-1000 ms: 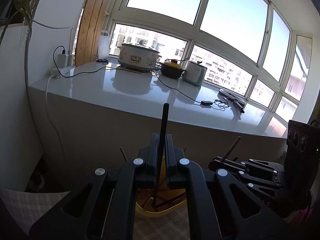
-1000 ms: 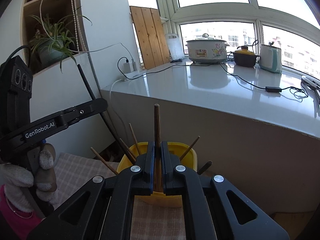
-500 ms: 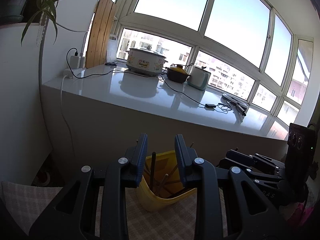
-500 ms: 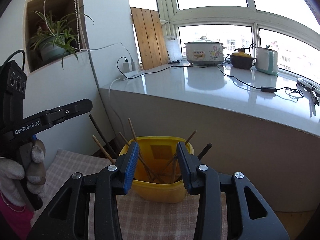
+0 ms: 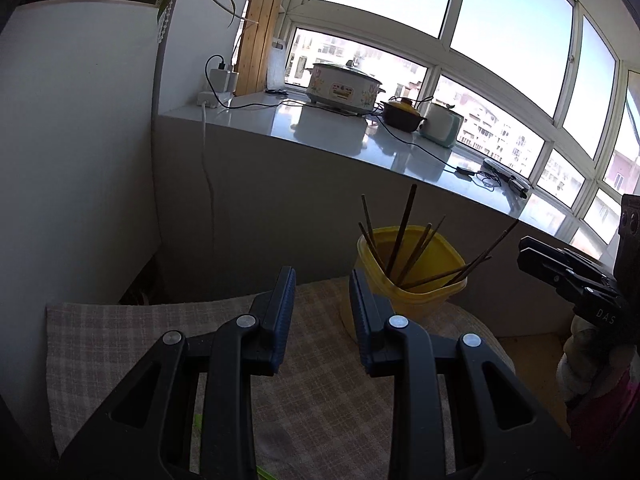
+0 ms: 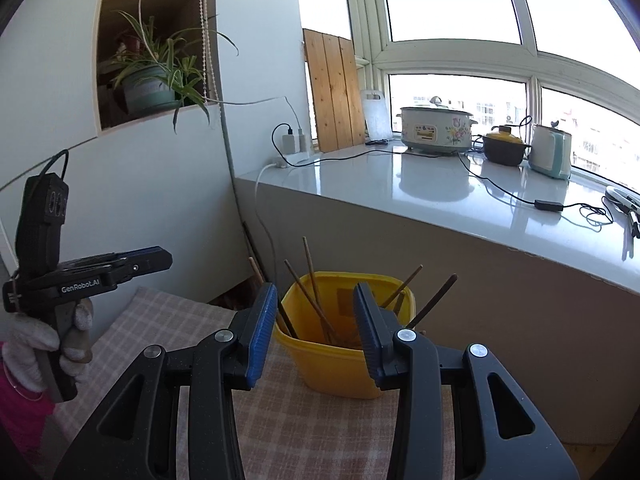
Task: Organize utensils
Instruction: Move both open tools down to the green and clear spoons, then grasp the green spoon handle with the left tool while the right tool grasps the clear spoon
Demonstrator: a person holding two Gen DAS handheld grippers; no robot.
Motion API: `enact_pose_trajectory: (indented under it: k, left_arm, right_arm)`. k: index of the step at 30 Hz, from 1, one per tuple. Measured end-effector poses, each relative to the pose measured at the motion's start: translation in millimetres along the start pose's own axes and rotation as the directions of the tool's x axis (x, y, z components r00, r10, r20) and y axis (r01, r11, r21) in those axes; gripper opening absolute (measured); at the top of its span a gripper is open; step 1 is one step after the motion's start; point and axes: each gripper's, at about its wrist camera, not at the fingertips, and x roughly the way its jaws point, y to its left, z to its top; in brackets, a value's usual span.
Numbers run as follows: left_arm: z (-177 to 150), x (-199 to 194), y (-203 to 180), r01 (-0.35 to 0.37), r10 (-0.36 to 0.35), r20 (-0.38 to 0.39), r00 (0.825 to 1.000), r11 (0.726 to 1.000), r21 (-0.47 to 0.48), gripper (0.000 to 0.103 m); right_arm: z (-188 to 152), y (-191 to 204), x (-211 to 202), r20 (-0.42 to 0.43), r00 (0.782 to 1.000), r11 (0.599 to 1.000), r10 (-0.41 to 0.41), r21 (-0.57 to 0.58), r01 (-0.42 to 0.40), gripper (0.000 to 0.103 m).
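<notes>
In the left wrist view, the left tool sits at lower centre with its blue-padded jaws spread and nothing between them, above the checked cloth. The yellow container stands right of centre on that cloth, with a bunch of chopsticks leaning out of it in several directions. In the right wrist view, the right tool fills the lower centre, its jaws also spread and empty, framing the container just behind them. A gloved hand grips the left tool's handle at the left edge. A white desk under the windows carries a cooker.
</notes>
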Motion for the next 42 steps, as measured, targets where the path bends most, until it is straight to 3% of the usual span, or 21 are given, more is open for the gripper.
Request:
enact_pose_trajectory:
  k: [6, 12, 17, 29, 34, 42]
  left_arm:
    - [-48.6, 1.5, 38.8, -0.078, 0.070, -0.142, 0.987, 0.996, -0.051, 0.027]
    - [-97.2, 16.8, 61.6, -0.117, 0.079, -0.296, 0.952, 0.987, -0.114, 0.027]
    - [-122.5, 32.9, 56.7, -0.131, 0.087, -0.395, 0.914, 0.988, -0.084, 0.028]
    - [-147.0, 59.8, 52.2, -0.164, 0.122, -0.510, 0.851, 0.986, -0.037, 0.031]
    - [-144.7, 69.4, 41.0, -0.162, 0.143, -0.512, 0.847, 0.987, 0.007, 0.037]
    - [-147.7, 87.3, 22.4, -0.157, 0.205, -0.471, 0.858, 0.978, 0.139, 0.037]
  right_arm:
    - [-26.0, 26.8, 18.3, -0.097, 0.993, 0.996, 0.064, -0.053, -0.069, 0.038]
    - [-54.8, 46.7, 43.7, -0.214, 0.970, 0.990, 0.119, -0.046, -0.131, 0.041]
    - [-77.0, 59.5, 61.1, -0.298, 0.944, 0.986, 0.143, -0.037, -0.161, 0.041]
    - [-101.0, 64.0, 82.1, -0.411, 0.893, 0.981, 0.184, 0.017, -0.194, 0.044]
    - [-103.4, 65.0, 87.3, -0.427, 0.883, 0.979, 0.196, 0.041, -0.198, 0.044]
    - [-106.4, 68.4, 94.7, -0.462, 0.864, 0.979, 0.202, 0.058, -0.197, 0.044]
